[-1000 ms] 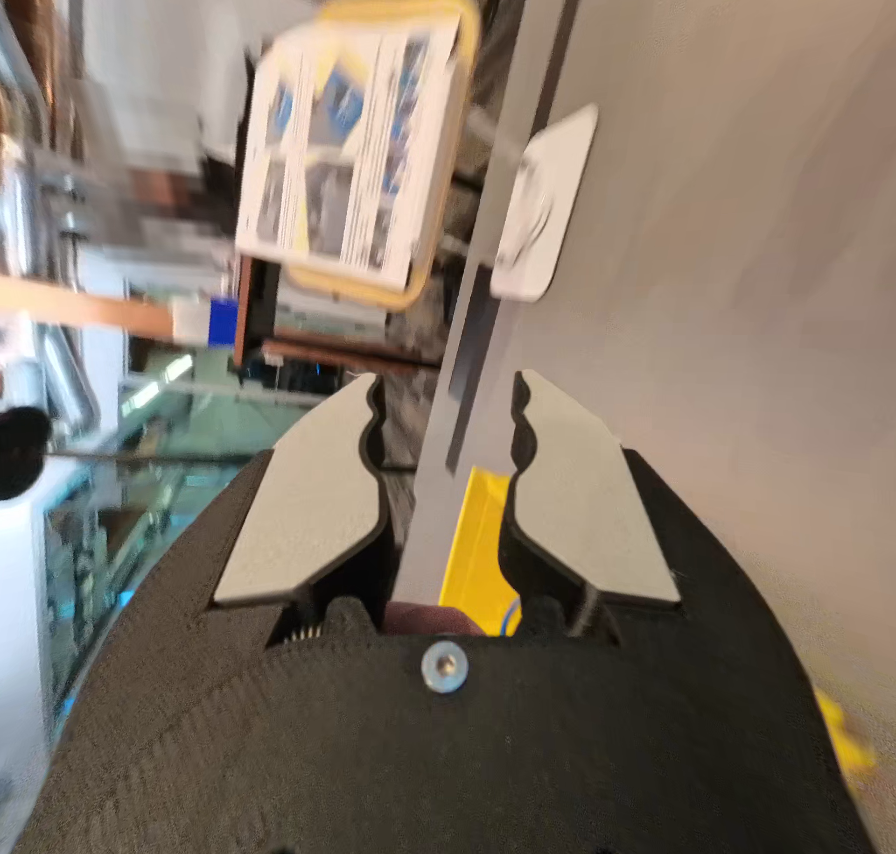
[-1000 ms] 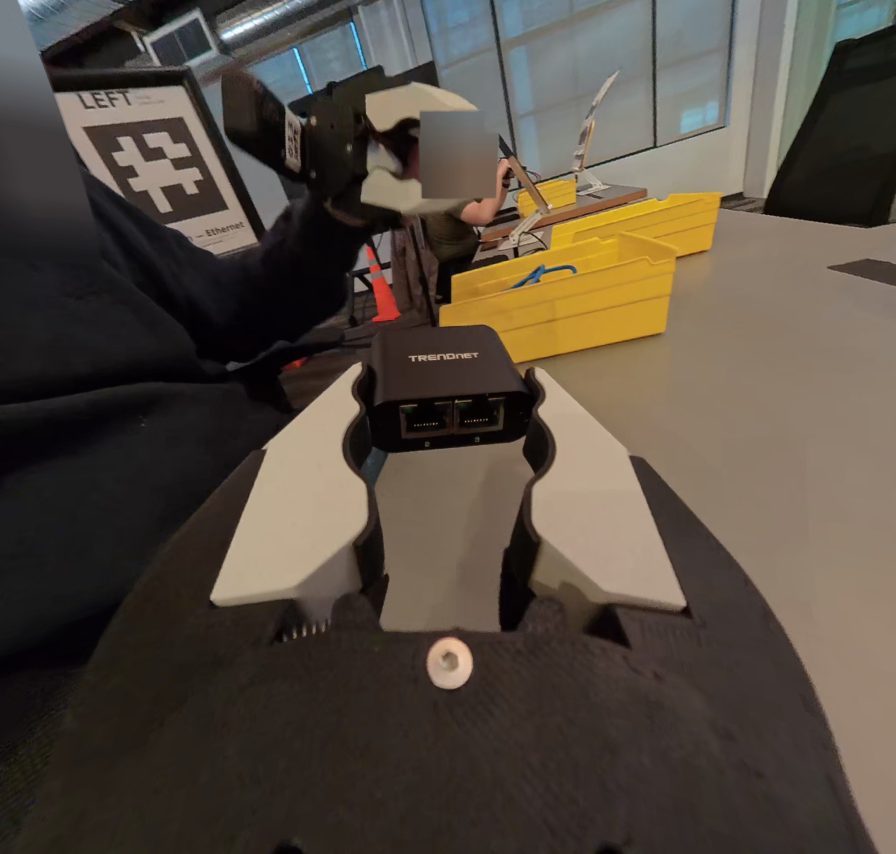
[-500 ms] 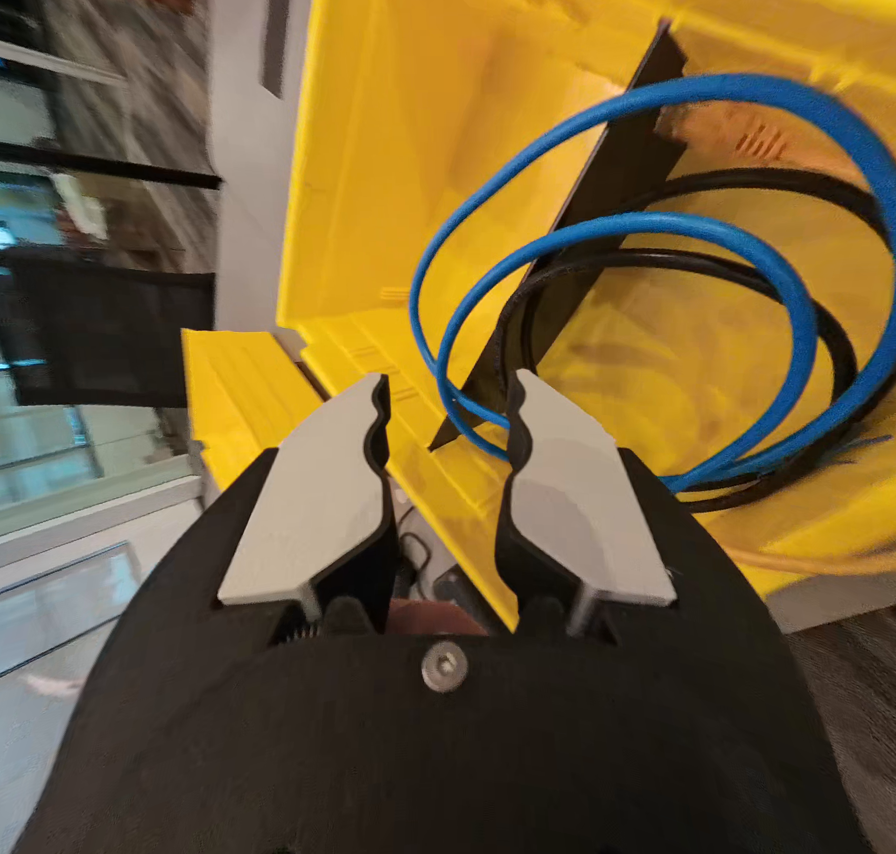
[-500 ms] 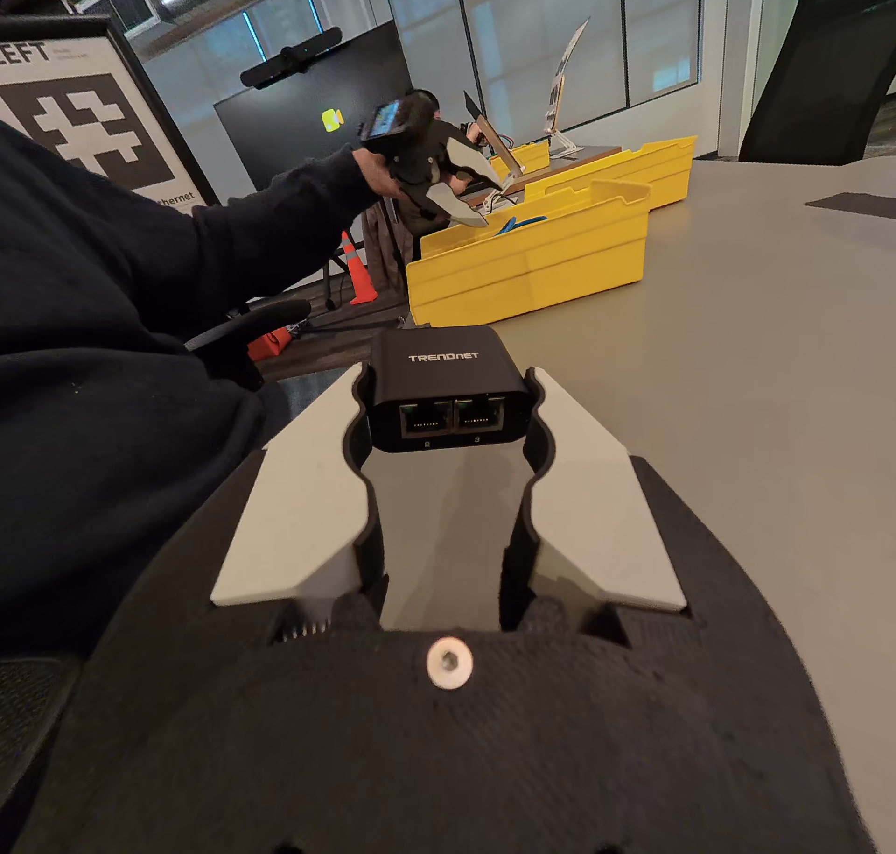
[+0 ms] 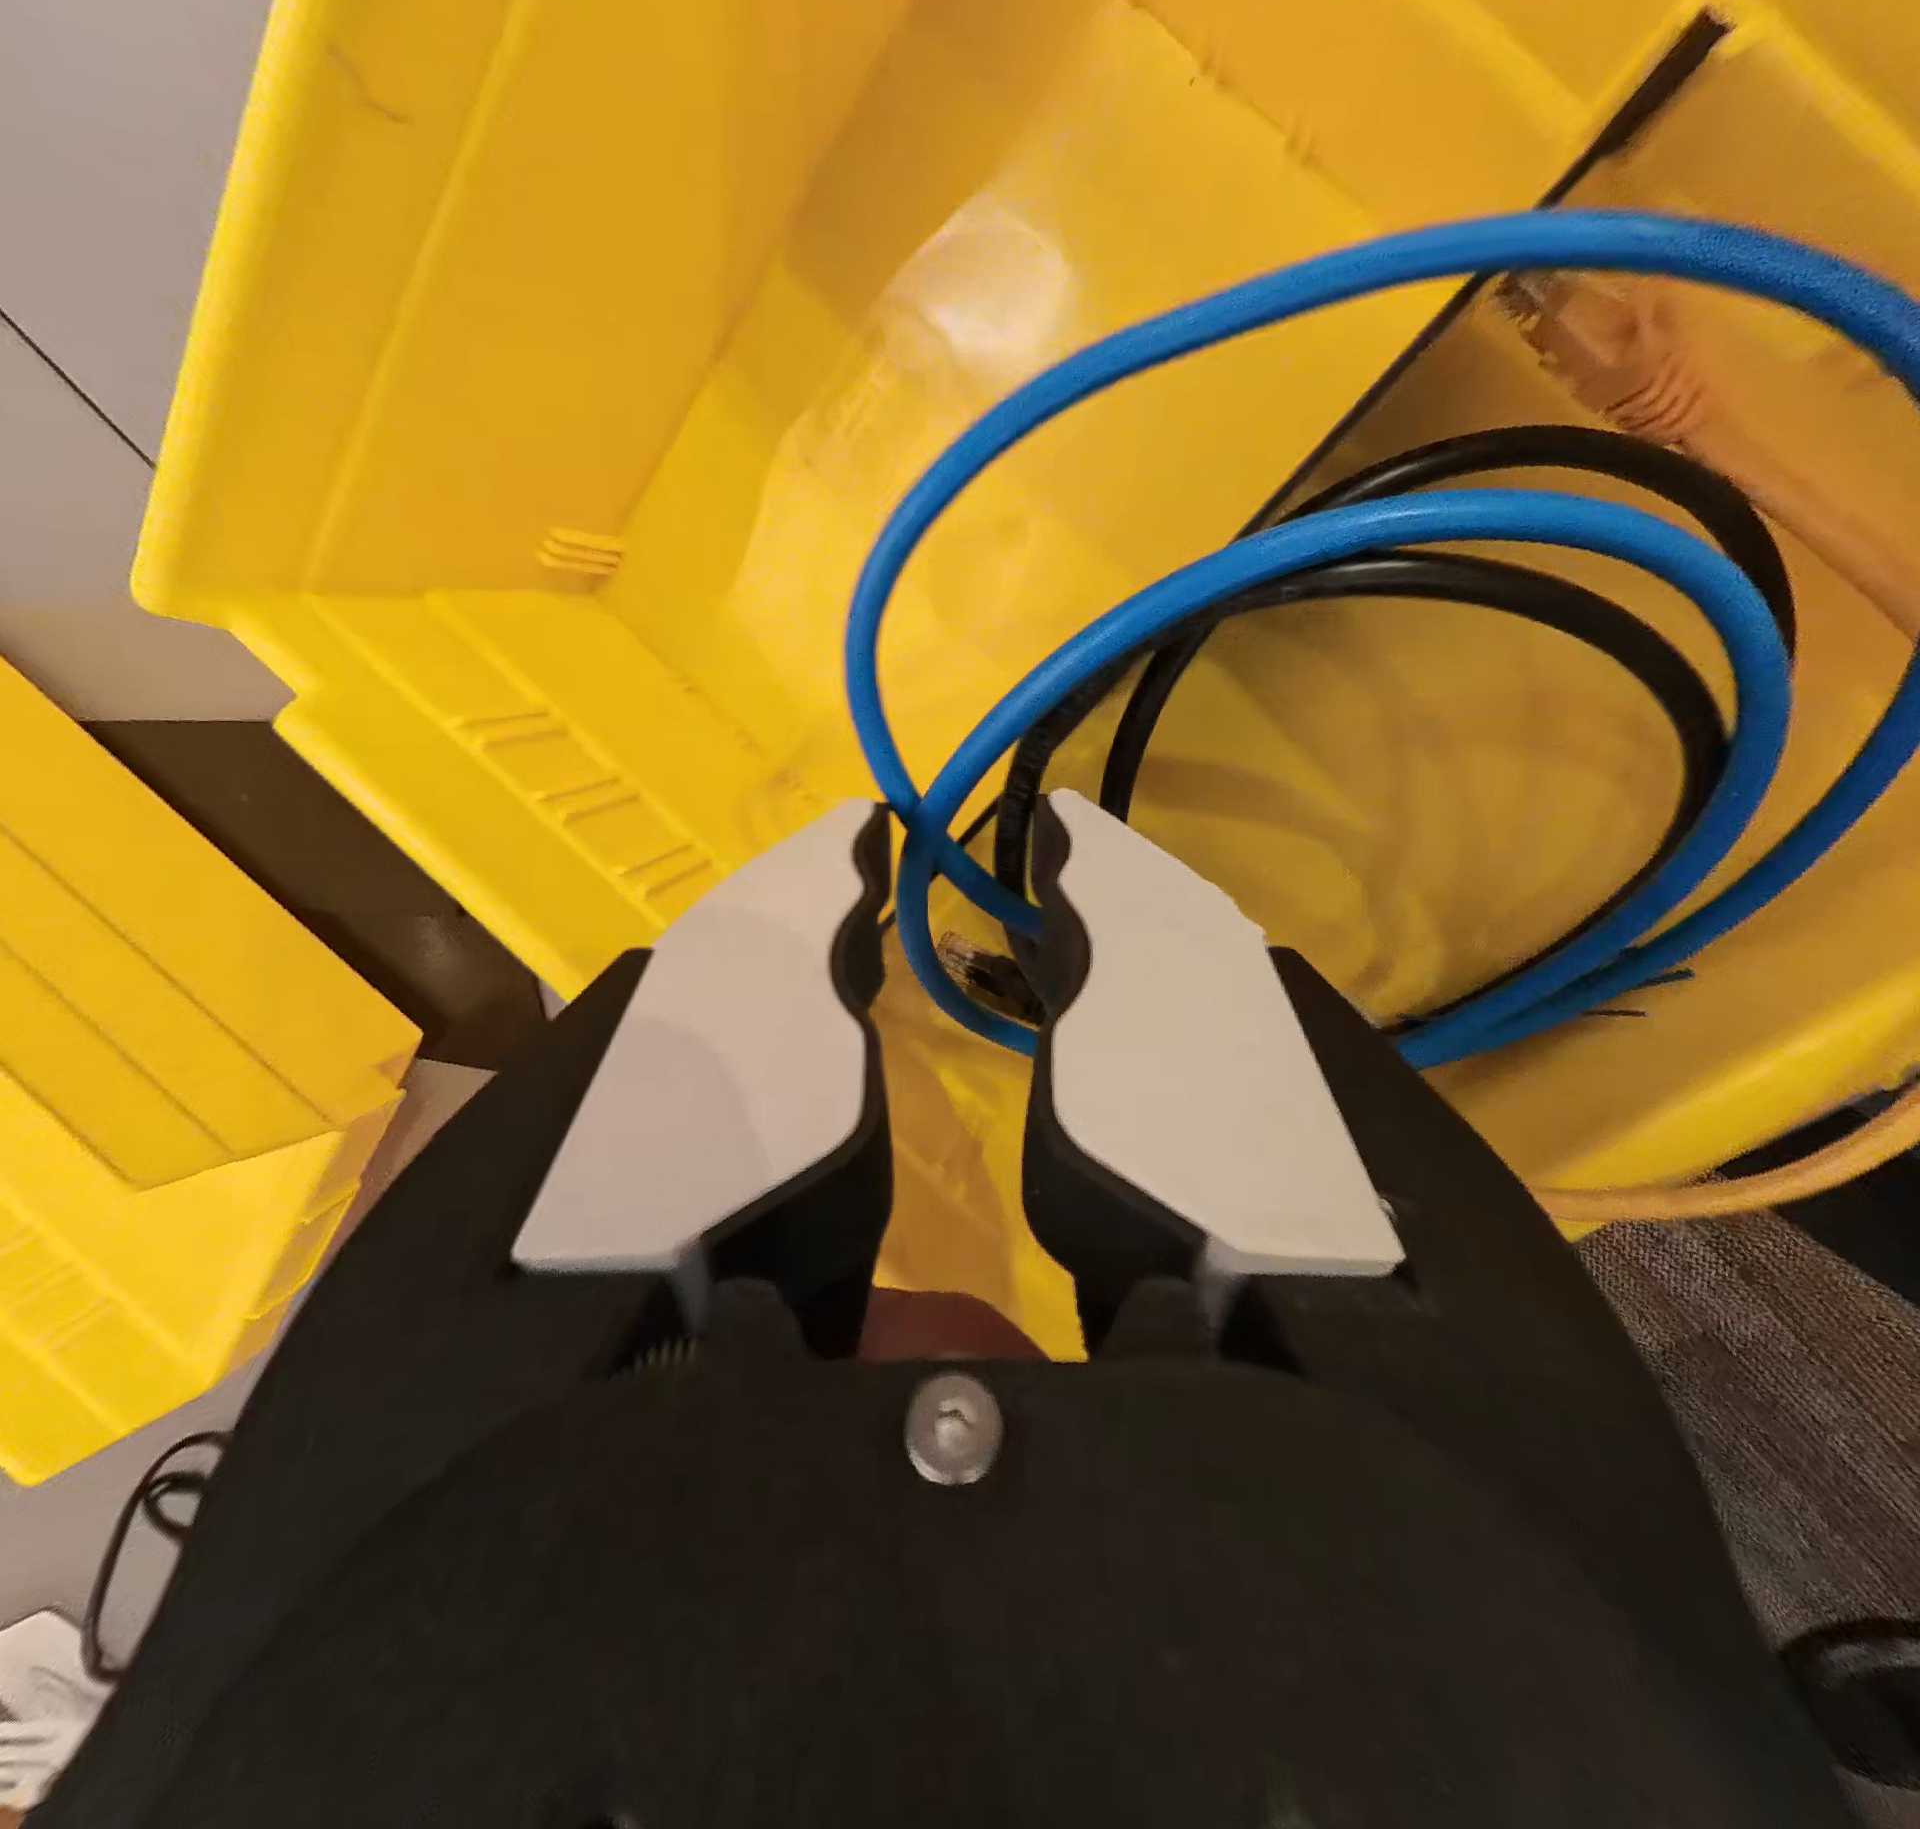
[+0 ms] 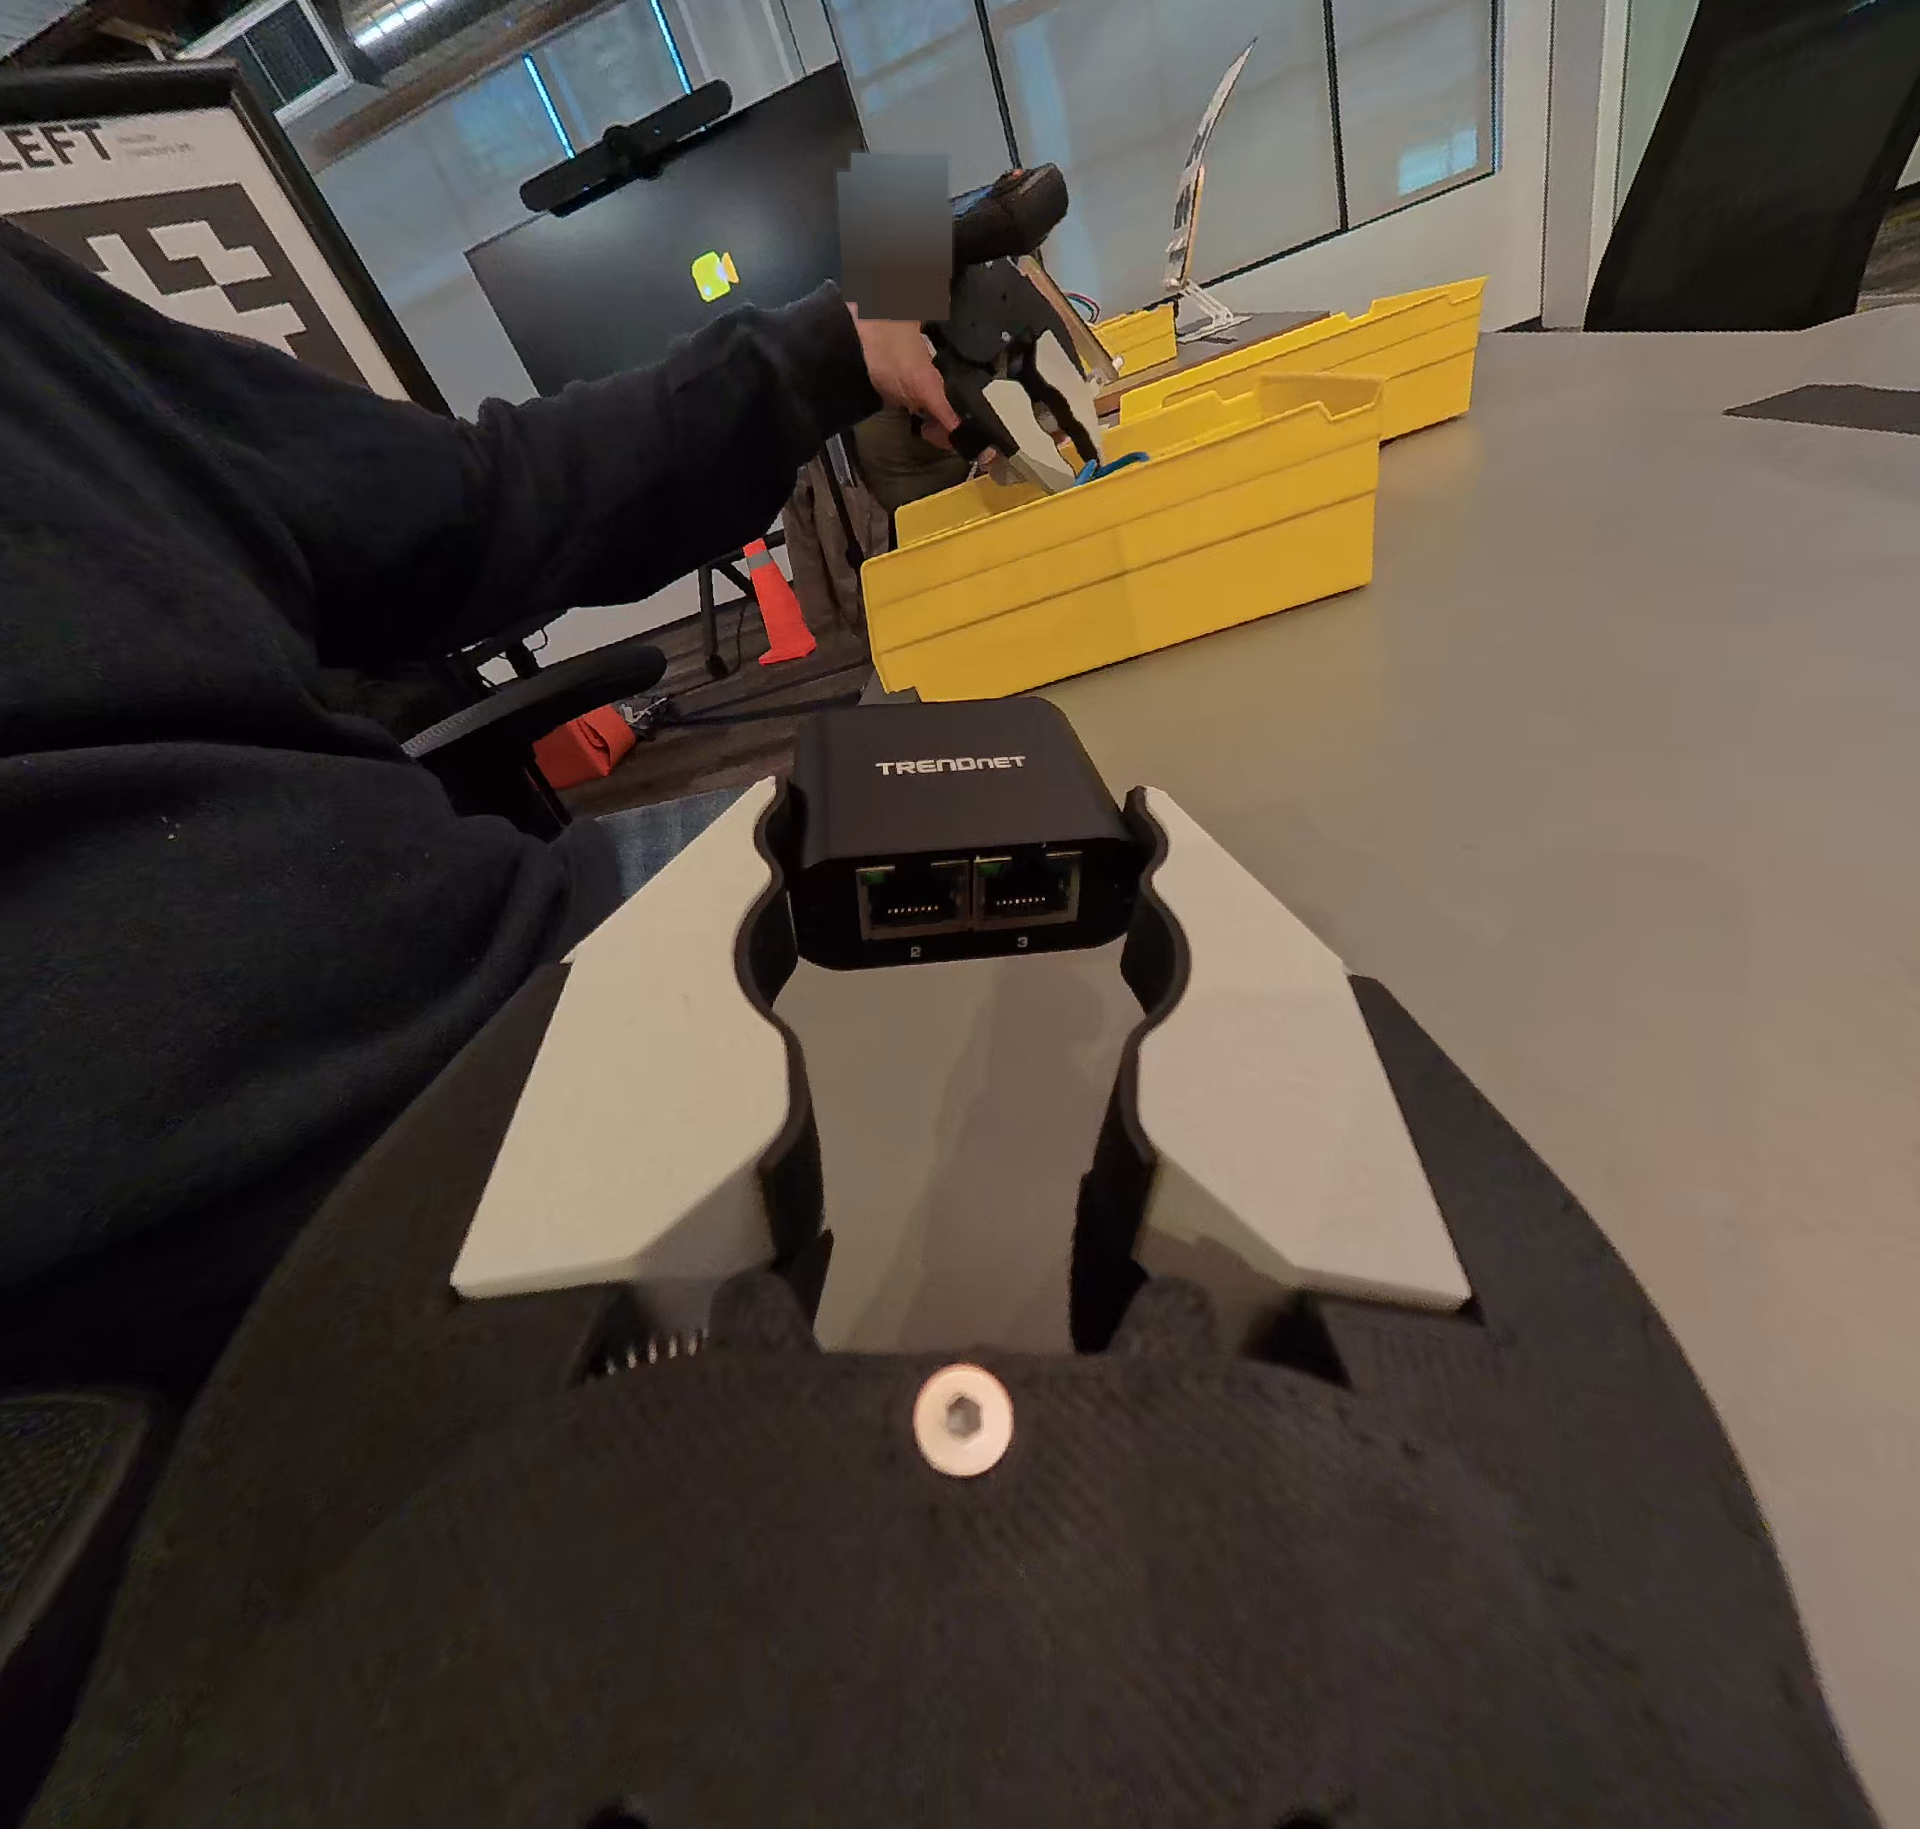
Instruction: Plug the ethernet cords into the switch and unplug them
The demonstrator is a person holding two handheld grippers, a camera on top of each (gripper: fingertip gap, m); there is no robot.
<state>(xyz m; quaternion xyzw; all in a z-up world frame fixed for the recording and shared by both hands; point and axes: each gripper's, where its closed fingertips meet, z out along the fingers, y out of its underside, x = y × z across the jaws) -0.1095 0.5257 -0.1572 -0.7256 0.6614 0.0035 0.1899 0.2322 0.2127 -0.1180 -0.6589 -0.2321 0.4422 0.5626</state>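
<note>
Cables fill the yellow bin point(image 5: 499, 345) I am reaching into: a blue cord point(image 5: 1226, 574) looped over a black cord point(image 5: 1621, 595), both lying loose on the bin floor. My left tool point(image 5: 968, 844) hangs tip-down over them with its fingers apart, a blue loop and the black cord's plug point(image 5: 982, 979) showing in the gap; I cannot tell whether either finger touches them. That bin sits along the table's left edge, with a second yellow bin point(image 6: 1382, 345) just behind it. Nearer me, at the same edge of the grey table point(image 6: 1558, 740), my right tool point(image 6: 961, 844) is clamped on the black switch point(image 6: 951, 792), gripping both sides, its two ports empty and facing the camera.
</note>
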